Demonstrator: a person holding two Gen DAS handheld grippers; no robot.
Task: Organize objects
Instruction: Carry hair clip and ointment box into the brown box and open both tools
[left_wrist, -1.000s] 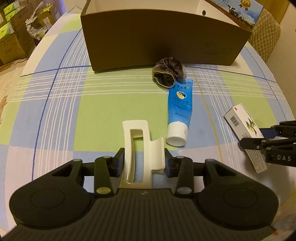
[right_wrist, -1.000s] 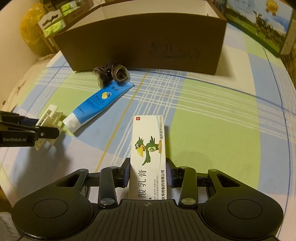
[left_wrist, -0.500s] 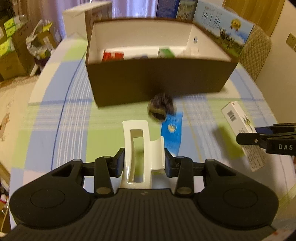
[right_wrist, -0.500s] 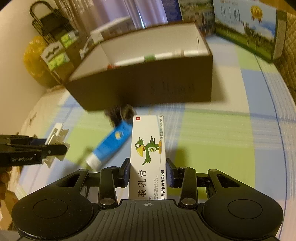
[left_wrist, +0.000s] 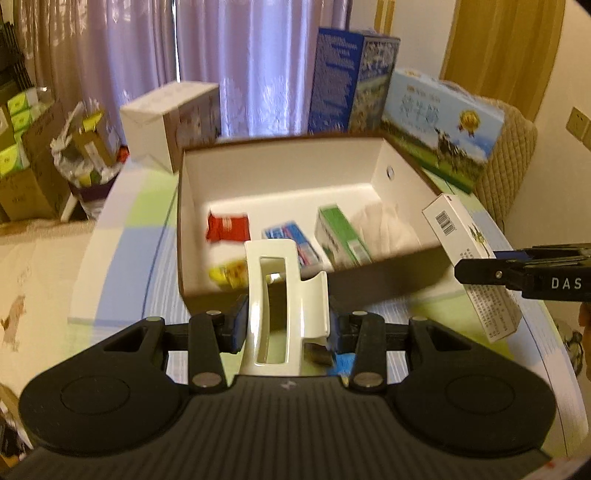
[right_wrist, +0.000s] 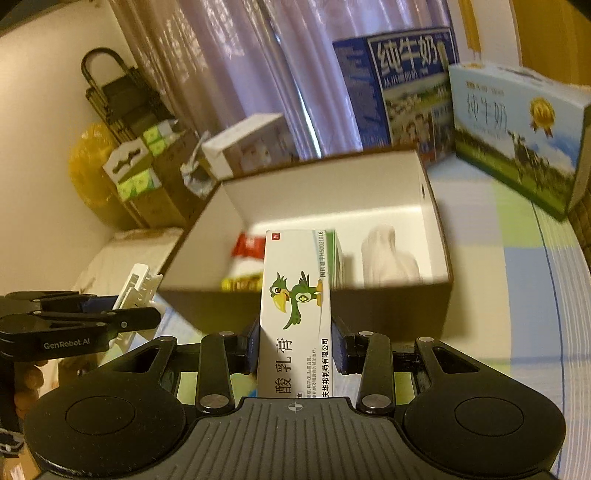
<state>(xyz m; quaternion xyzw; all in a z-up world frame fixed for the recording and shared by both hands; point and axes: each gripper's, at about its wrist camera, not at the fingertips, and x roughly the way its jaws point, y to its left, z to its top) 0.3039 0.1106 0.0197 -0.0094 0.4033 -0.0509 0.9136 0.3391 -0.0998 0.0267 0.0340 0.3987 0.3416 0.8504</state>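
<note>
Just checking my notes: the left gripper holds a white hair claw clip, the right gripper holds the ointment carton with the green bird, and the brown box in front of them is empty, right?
Not quite: the brown box is not empty. The left wrist view shows a red packet, a green carton and other items inside. The left gripper does hold the hair claw clip, and the right gripper the ointment carton.

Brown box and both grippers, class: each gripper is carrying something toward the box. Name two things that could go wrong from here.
1. The left gripper and right gripper approach the brown box side by side, so they might collide.
2. The box already holds packets; the hair clip or ointment carton may land on them and sit crooked.
</note>
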